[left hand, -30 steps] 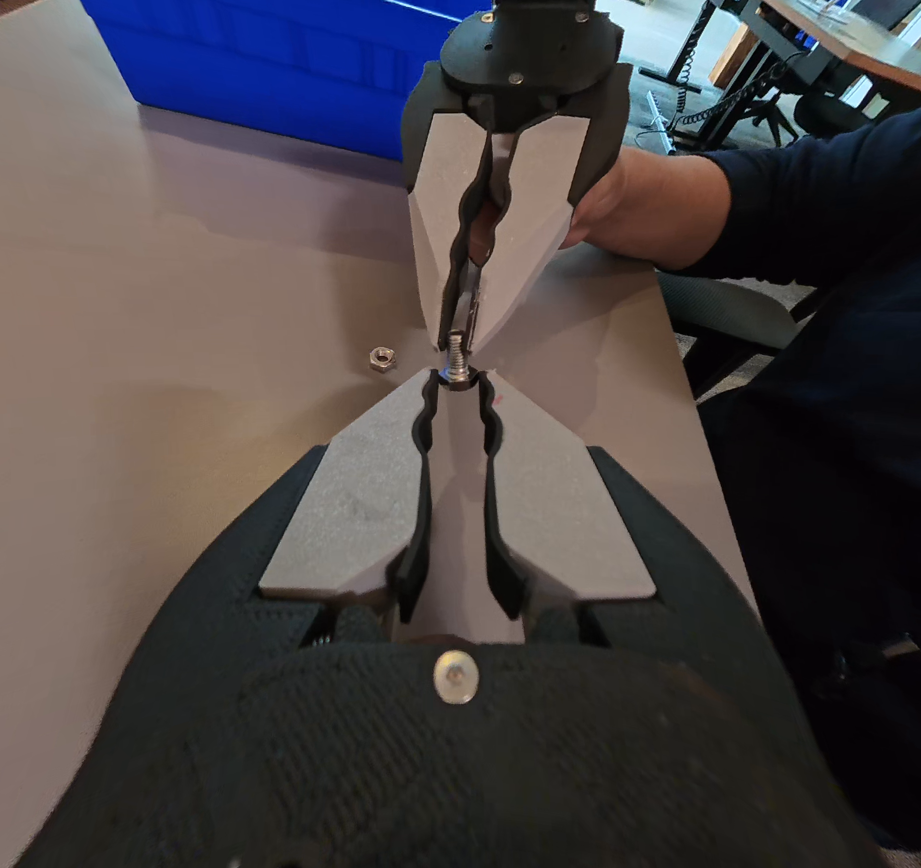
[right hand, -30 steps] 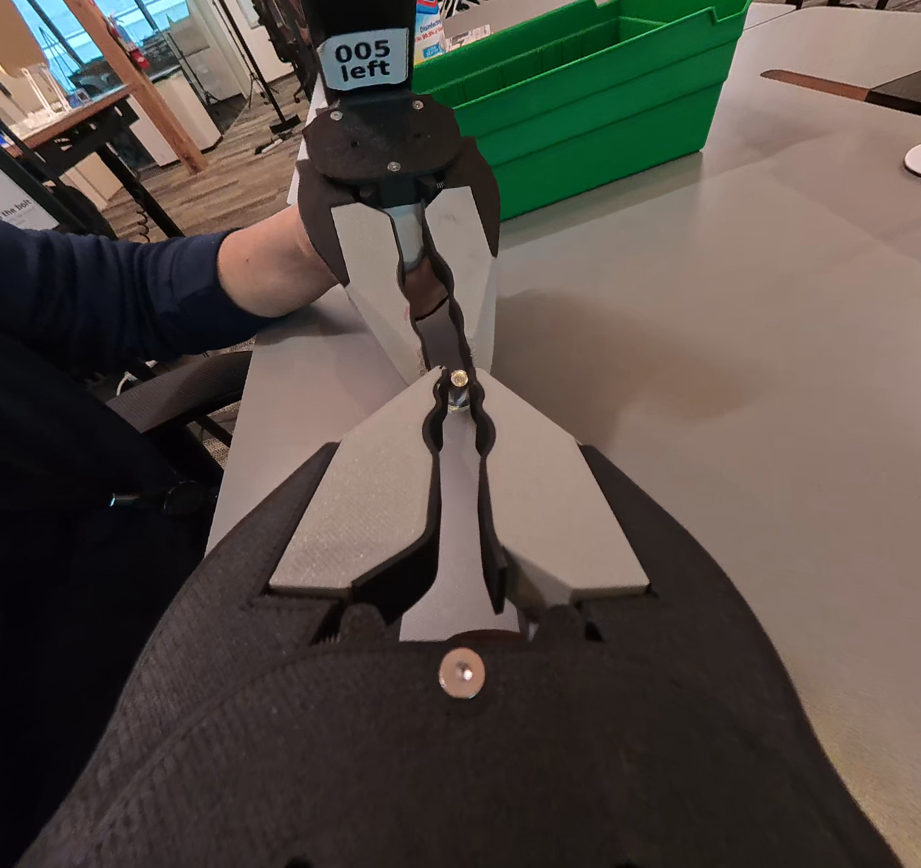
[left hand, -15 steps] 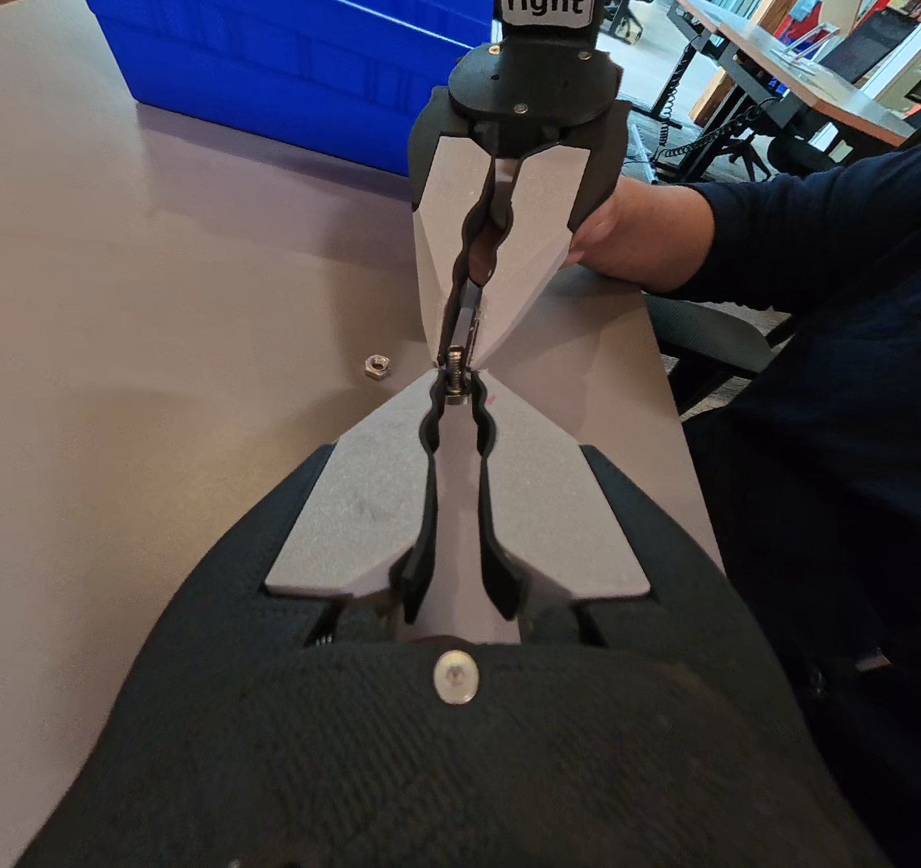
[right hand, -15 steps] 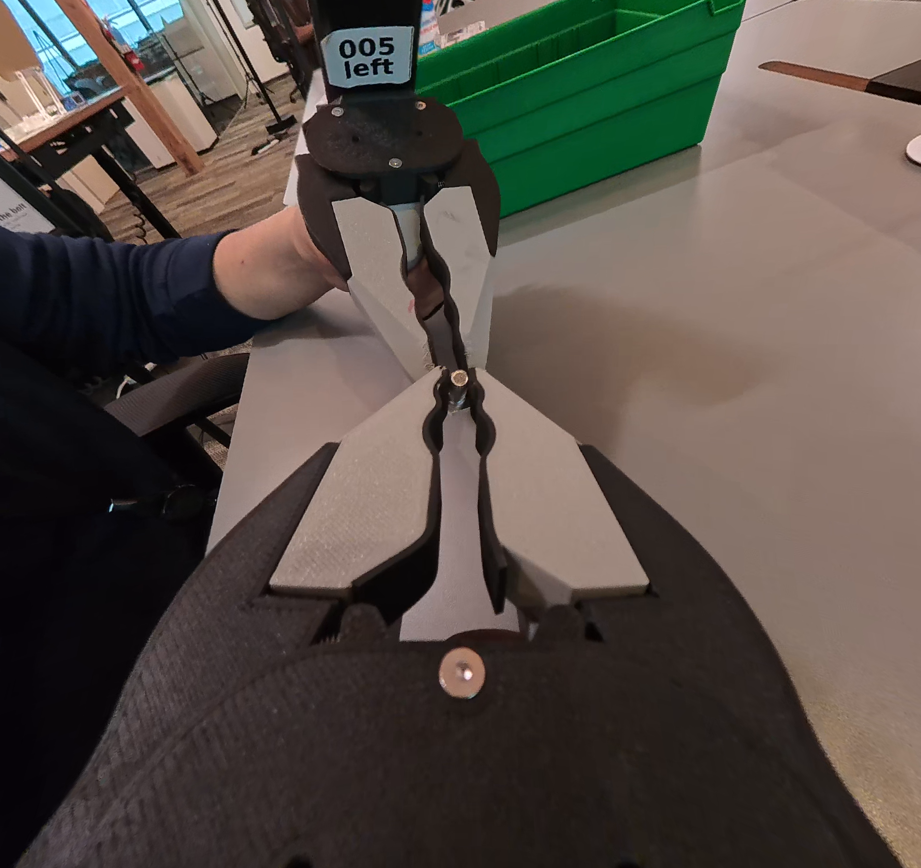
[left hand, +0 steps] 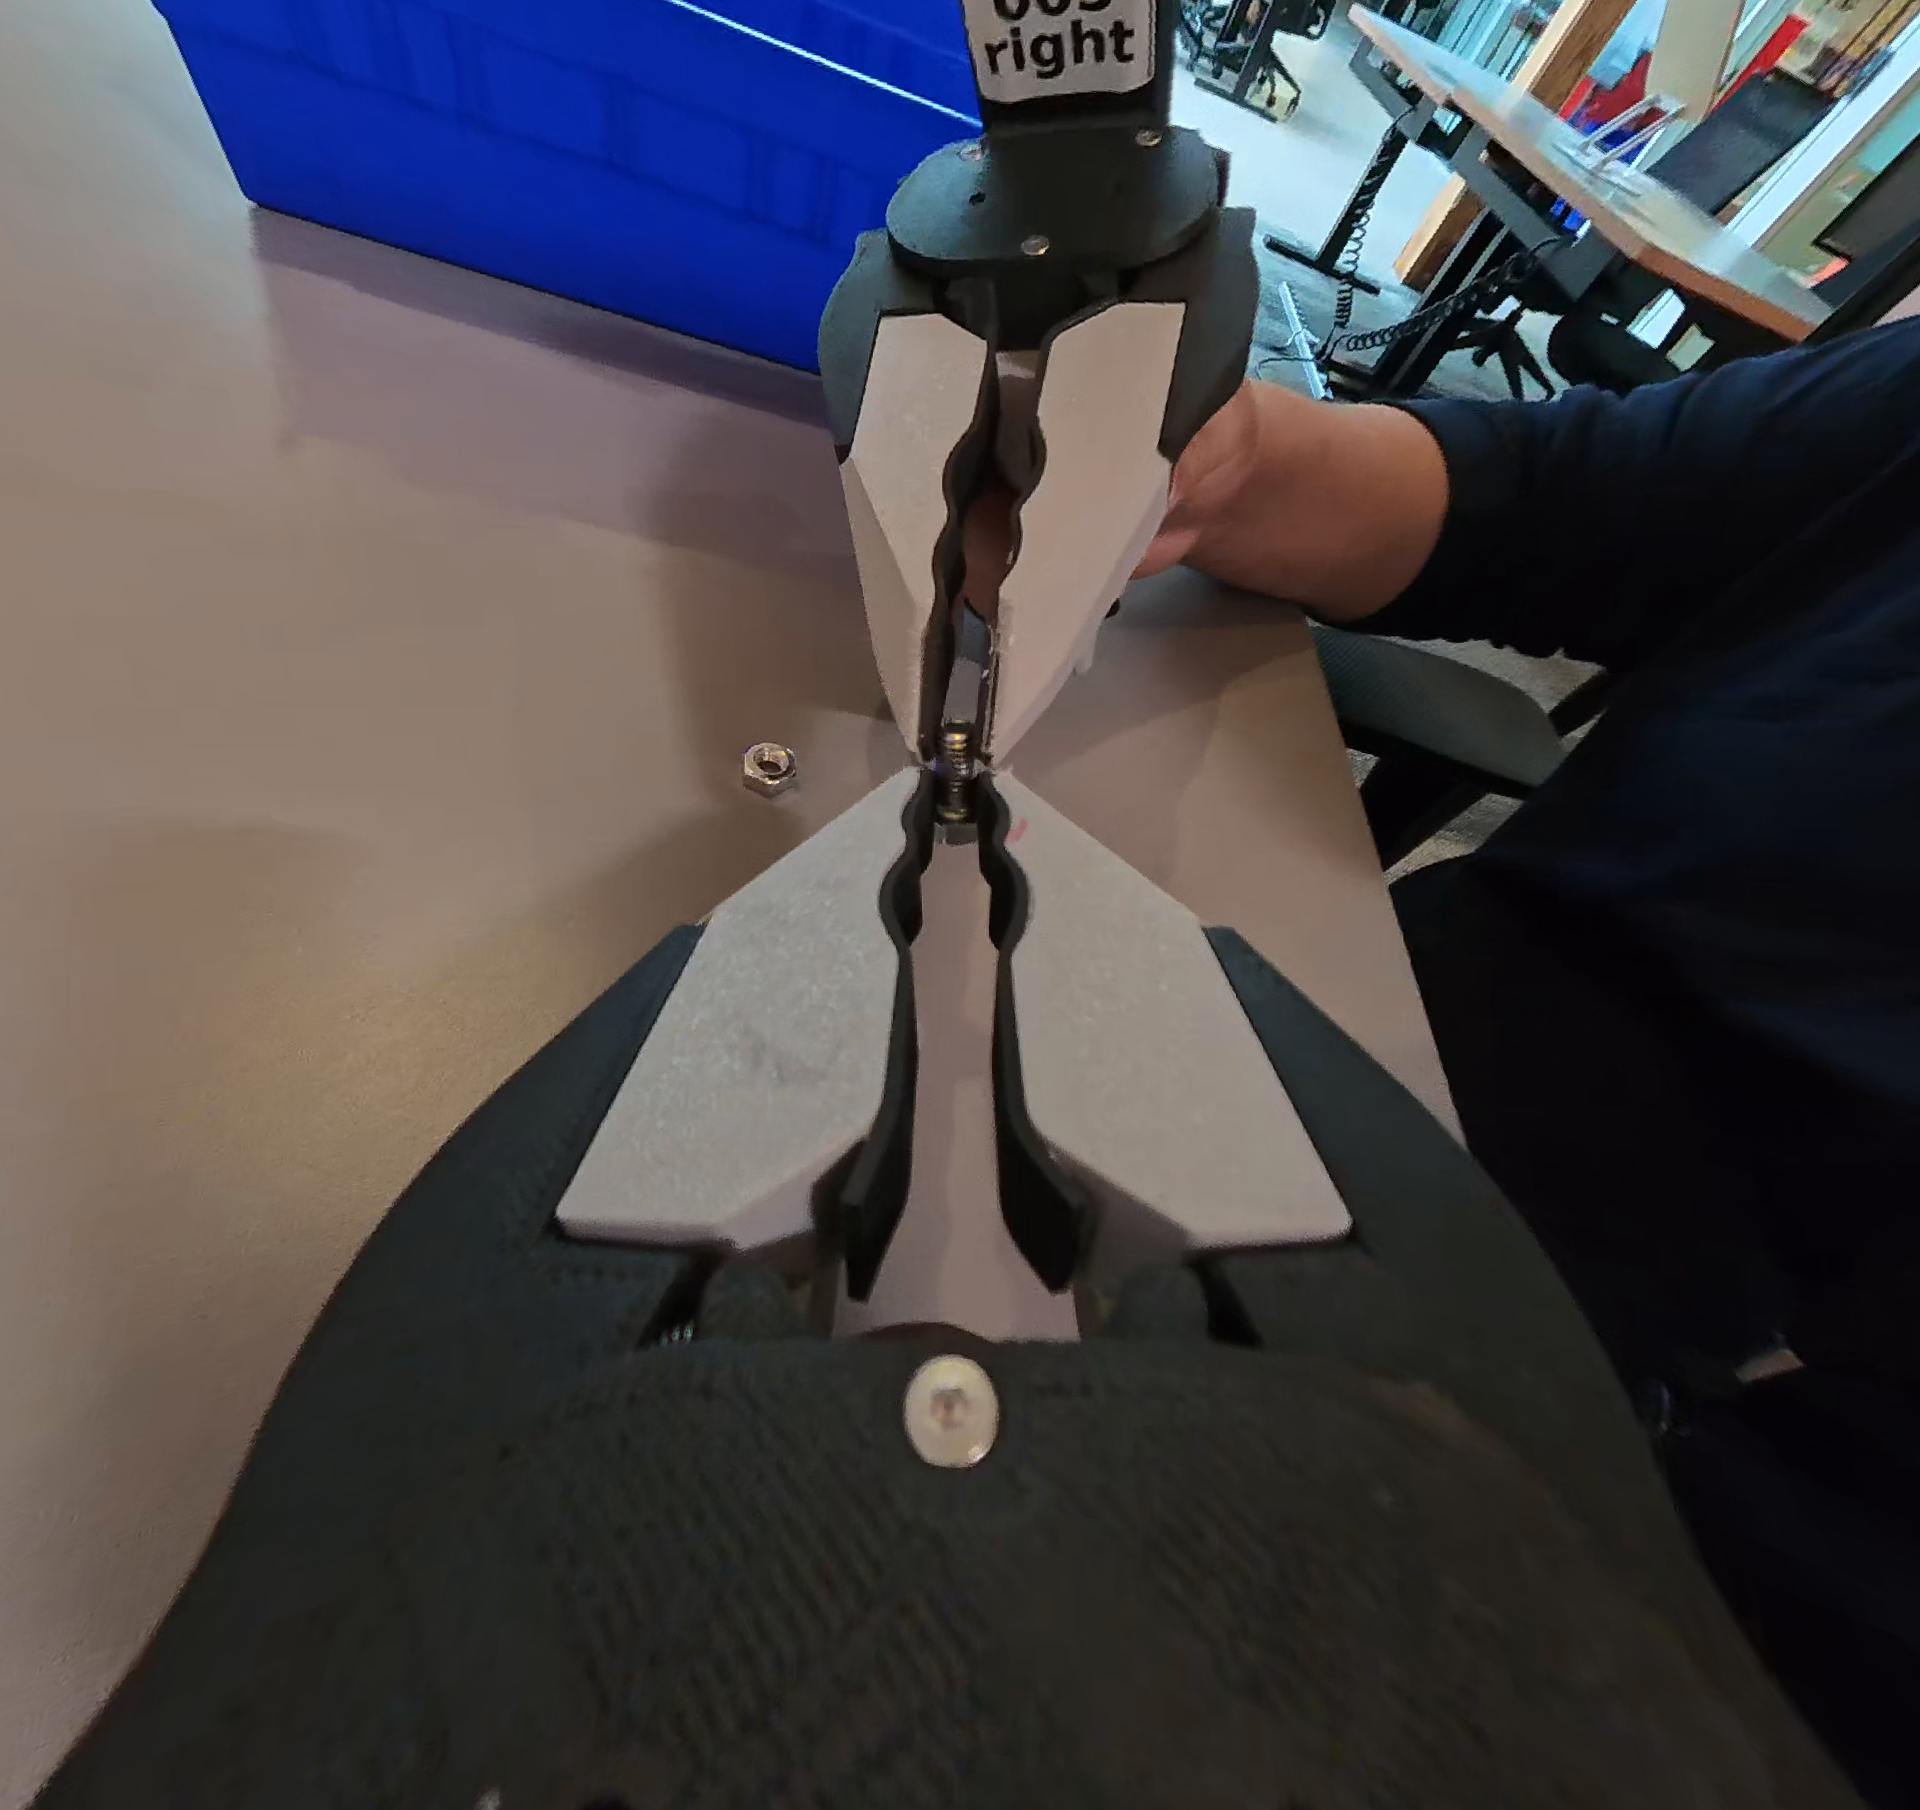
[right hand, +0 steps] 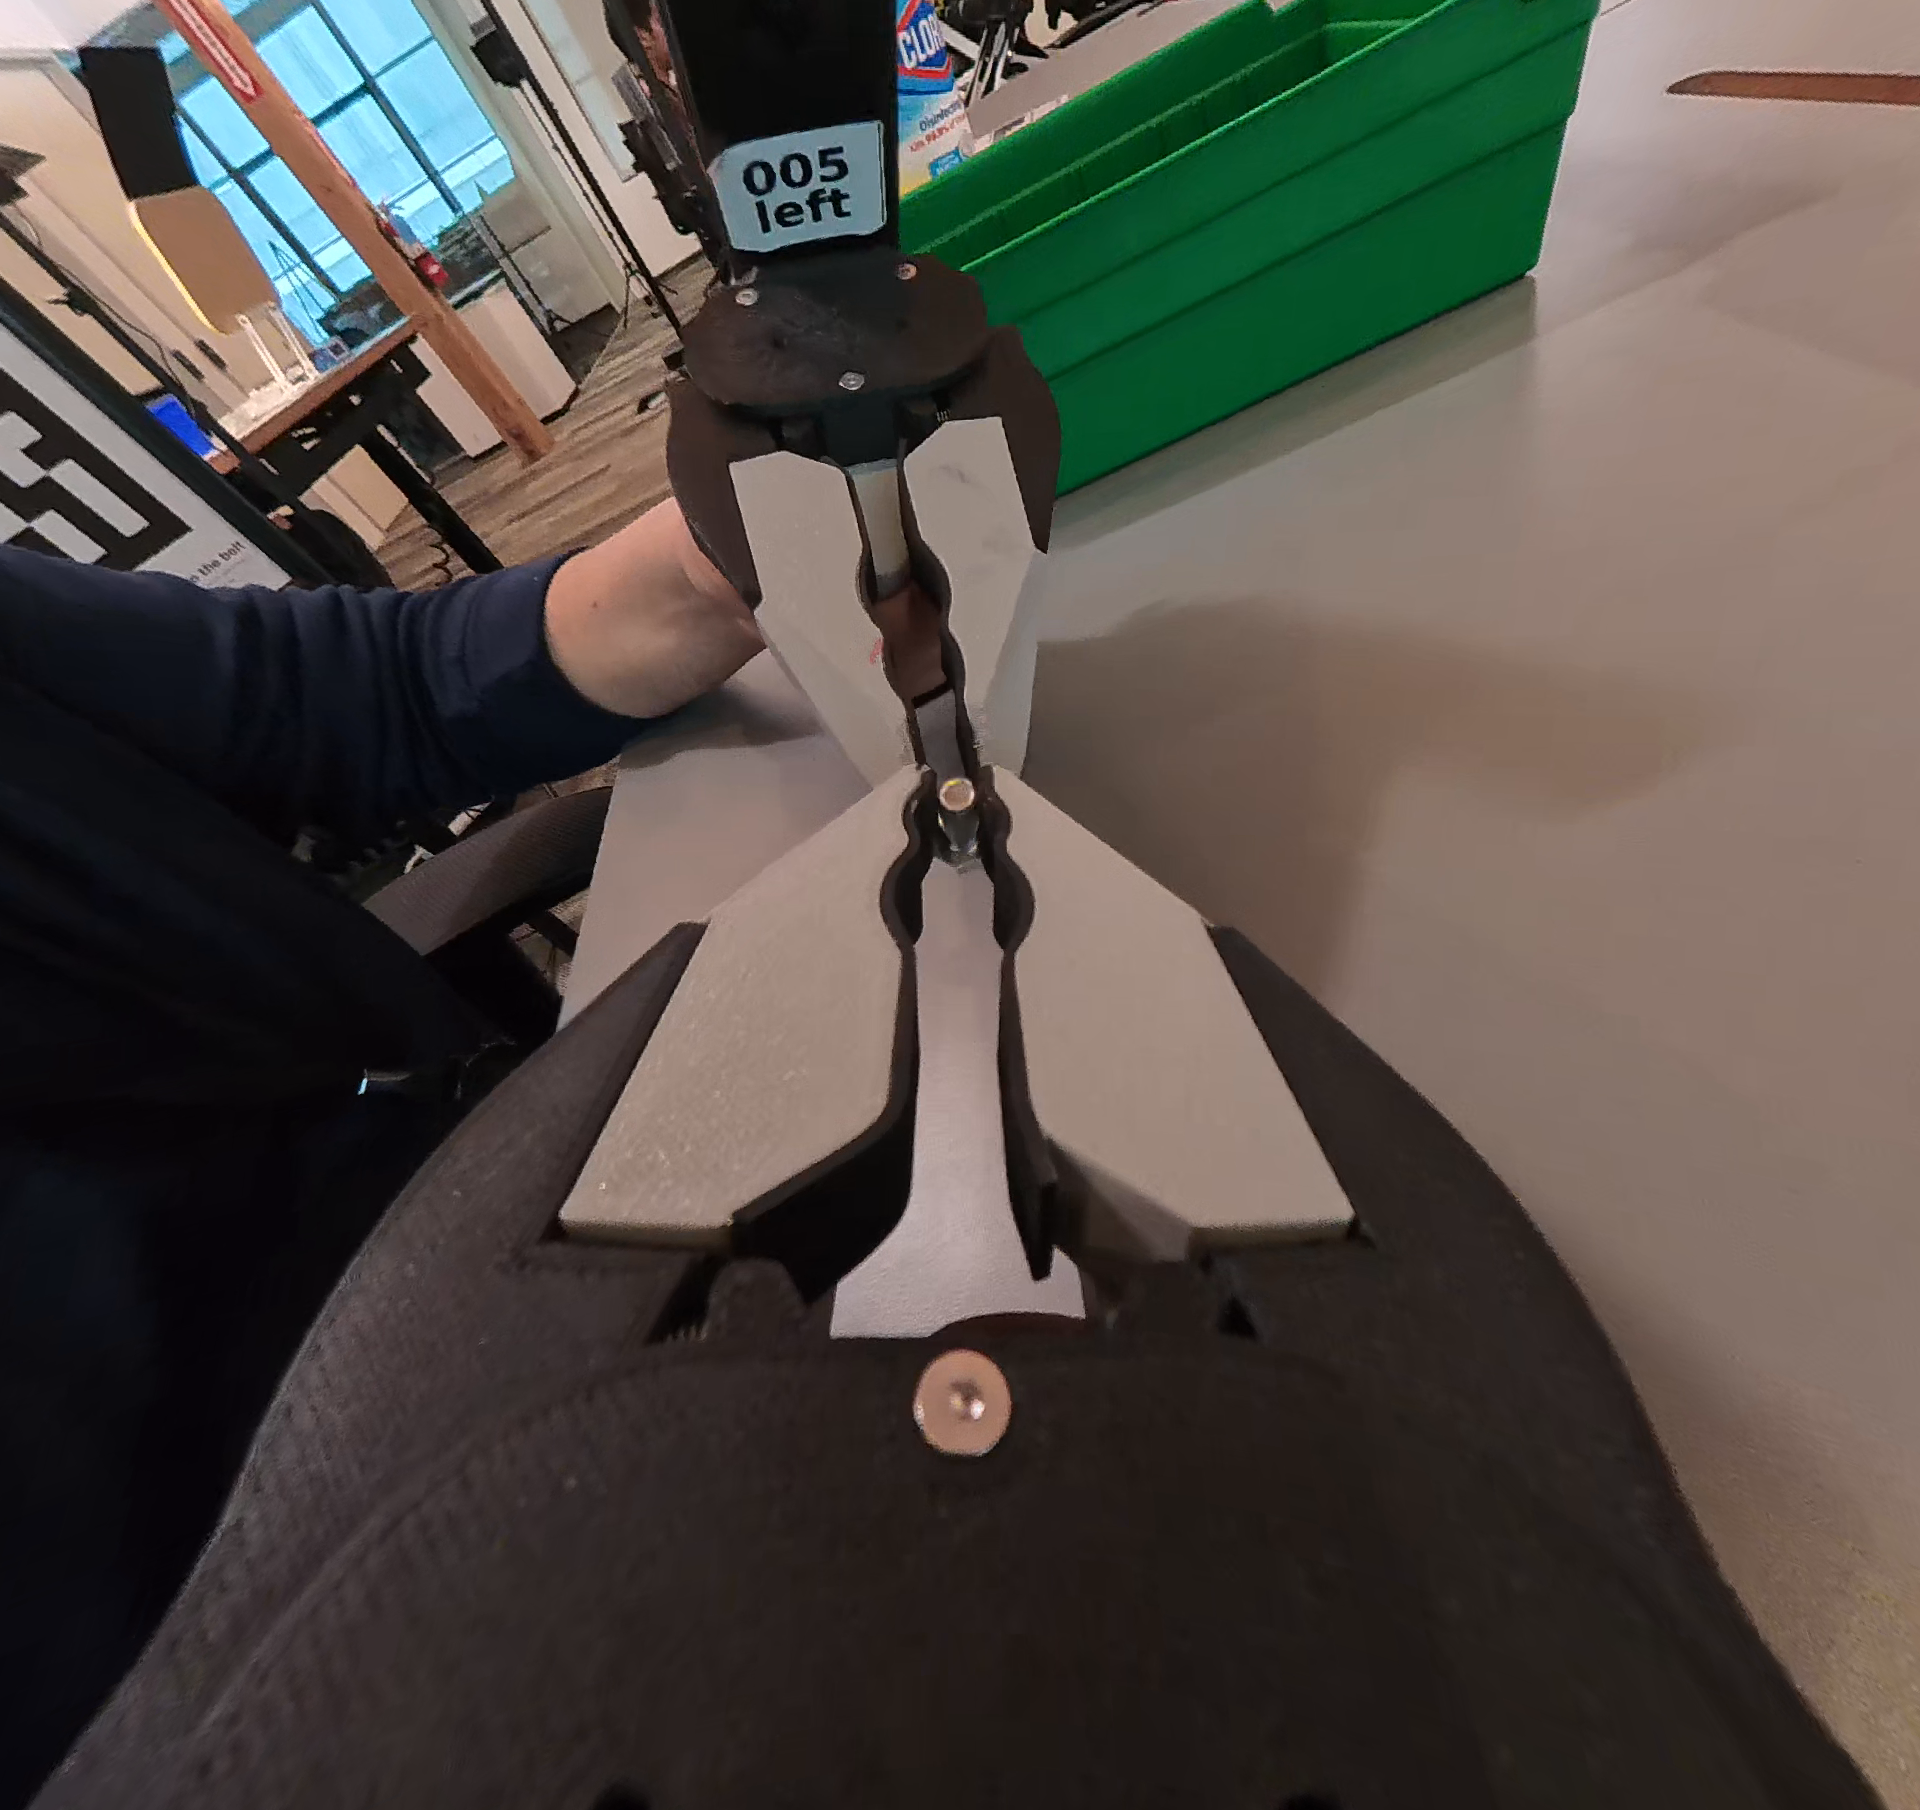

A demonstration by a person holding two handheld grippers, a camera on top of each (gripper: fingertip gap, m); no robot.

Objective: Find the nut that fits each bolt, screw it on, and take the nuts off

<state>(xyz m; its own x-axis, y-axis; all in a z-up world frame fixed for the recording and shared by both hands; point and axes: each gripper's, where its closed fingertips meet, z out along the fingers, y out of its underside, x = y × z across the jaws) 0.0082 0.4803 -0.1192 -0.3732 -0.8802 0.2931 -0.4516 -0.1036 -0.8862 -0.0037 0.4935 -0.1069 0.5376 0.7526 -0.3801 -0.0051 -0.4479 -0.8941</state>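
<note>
You've got both tools meeting tip to tip over the grey counter [left hand: 416, 617]. Your left gripper [left hand: 954, 810] has its jaws clenched on a small silver nut [left hand: 953, 831] right at the tips, and your right gripper [left hand: 961, 711] comes in from the far side with its jaws pinched on the silver threaded bolt [left hand: 958, 752], whose hex head sits deeper between the fingers while the threaded end reaches into the nut. From the right wrist view, the right gripper [right hand: 954, 820] shows the bolt's [right hand: 954, 810] round end poking out at its tips, with the left gripper [right hand: 940, 752] pointing straight back at it, just beyond. A second, loose silver hex nut [left hand: 770, 771] lies flat on the counter, just left of the meeting point and apart from both tools. Behind it stands a big blue plastic bin [left hand: 540, 98]; on the other side, a green plastic bin [right hand: 1299, 181] sits farther back on the counter [right hand: 1455, 669]. Your hand [left hand: 1278, 503] in a dark sleeve grips the right tool's handle.
</note>
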